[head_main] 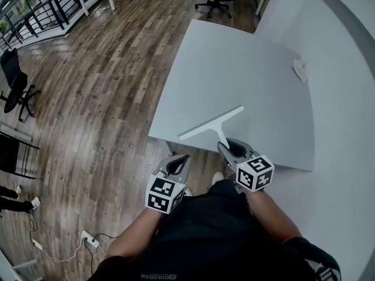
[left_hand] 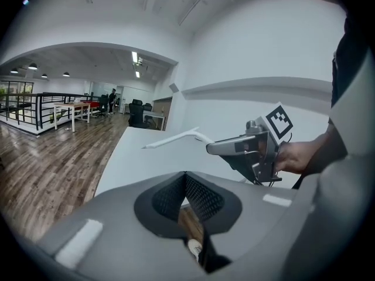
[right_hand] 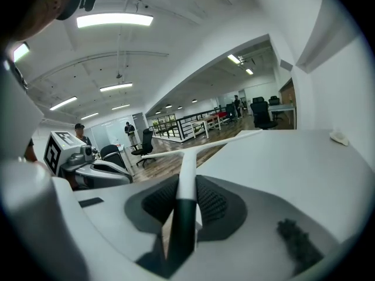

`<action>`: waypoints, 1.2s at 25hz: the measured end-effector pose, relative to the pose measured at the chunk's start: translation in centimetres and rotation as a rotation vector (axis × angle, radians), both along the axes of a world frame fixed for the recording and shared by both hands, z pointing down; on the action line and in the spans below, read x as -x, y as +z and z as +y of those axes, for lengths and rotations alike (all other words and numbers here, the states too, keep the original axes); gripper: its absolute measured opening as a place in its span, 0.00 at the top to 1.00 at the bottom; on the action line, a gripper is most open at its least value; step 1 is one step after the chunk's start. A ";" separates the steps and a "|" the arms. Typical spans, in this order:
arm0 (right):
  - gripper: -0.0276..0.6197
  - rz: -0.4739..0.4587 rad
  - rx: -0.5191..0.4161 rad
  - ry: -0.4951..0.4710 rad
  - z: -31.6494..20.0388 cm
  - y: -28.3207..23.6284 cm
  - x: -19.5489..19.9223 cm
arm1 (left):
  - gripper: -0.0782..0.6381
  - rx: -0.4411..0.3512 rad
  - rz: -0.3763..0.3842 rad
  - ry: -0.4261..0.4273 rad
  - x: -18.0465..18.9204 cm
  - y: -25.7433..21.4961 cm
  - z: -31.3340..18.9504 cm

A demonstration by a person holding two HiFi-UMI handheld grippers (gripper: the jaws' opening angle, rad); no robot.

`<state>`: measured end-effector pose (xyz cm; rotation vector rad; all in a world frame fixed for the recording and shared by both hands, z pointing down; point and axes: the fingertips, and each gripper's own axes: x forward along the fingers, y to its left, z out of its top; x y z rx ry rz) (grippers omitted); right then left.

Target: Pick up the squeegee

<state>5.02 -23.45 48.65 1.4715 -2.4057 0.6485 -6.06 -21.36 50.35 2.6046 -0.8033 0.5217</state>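
Squeegee: the white squeegee [head_main: 212, 123] has its blade crosswise above the desk's [head_main: 234, 63] near edge. The handle runs back past that edge toward you.
Right claw: your right claw [head_main: 225, 148] is clenched on the handle's dark end.
Left claw: your left claw [head_main: 180, 161] has its pads together at the tips with nothing between them. It hangs off the near edge, just left of the right claw.
Desk: a crumpled white cloth [head_main: 300, 70] lies at the right edge, well apart from the squeegee.
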 end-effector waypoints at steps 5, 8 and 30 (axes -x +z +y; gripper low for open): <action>0.81 0.000 -0.022 0.003 0.3 -0.9 0.0 | 0.88 -0.010 0.002 -0.008 0.4 -0.3 -0.2; 0.81 -0.002 -0.032 -0.013 0.9 -1.2 -0.2 | 0.88 0.014 0.038 -0.038 0.1 -0.6 -0.3; 0.81 -0.119 -0.120 0.056 14.6 -5.2 -15.4 | 0.88 -0.059 0.043 0.003 -15.3 -3.9 10.8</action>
